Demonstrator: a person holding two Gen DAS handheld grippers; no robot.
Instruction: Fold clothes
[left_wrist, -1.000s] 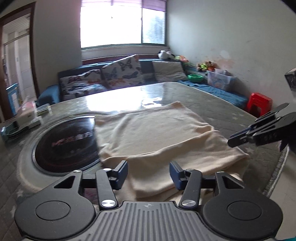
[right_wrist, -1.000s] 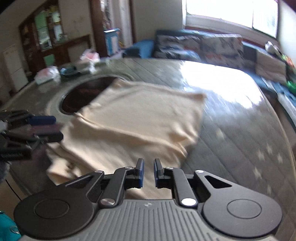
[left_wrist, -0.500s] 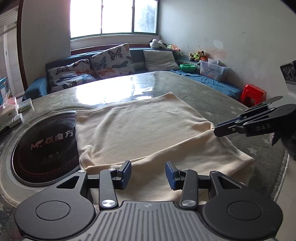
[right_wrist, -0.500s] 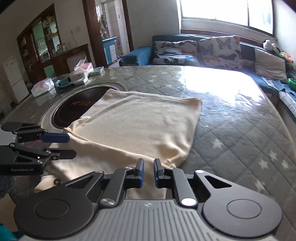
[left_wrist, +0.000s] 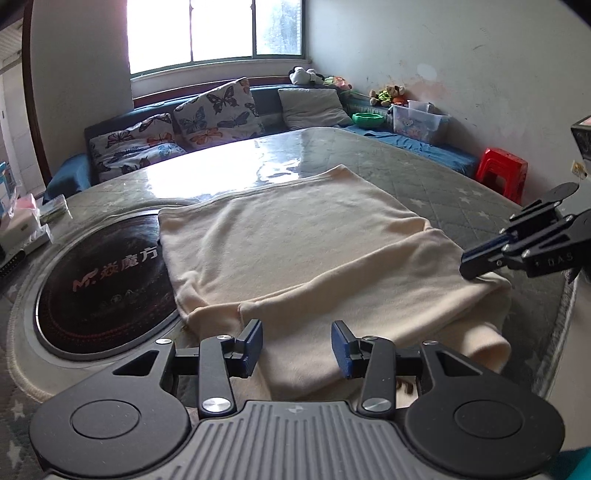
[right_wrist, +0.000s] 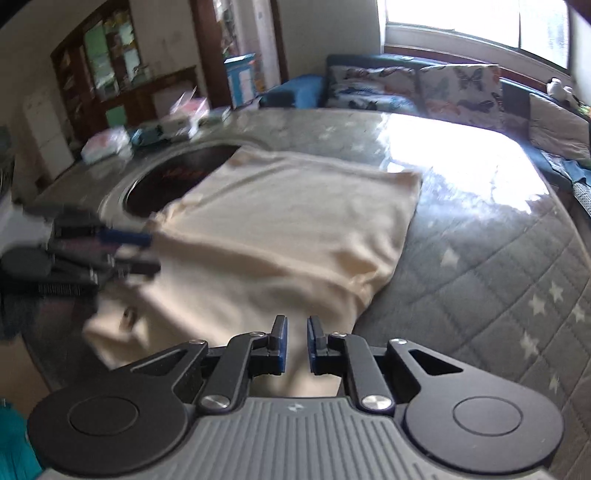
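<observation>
A cream garment (left_wrist: 306, 254) lies folded on the round quilted table (left_wrist: 443, 184), its near part hanging over the table edge. My left gripper (left_wrist: 297, 349) is open and empty, just above the garment's near left edge. My right gripper (right_wrist: 295, 345) has its jaws a narrow gap apart, nothing between them, above the garment's (right_wrist: 280, 236) near right corner. The right gripper shows from the side in the left wrist view (left_wrist: 476, 264), above the garment's right corner. The left gripper shows blurred in the right wrist view (right_wrist: 144, 251).
A black round hotplate (left_wrist: 99, 280) is set in the table, partly under the garment. Boxes and tissue packs (right_wrist: 147, 133) sit at the table's far left. A sofa with butterfly cushions (left_wrist: 207, 122) runs behind. A red stool (left_wrist: 502, 173) stands at the right.
Both grippers have shifted over the garment's near edge. The left jaws have opened wider. The right jaws have parted slightly. The garment lies as before.
</observation>
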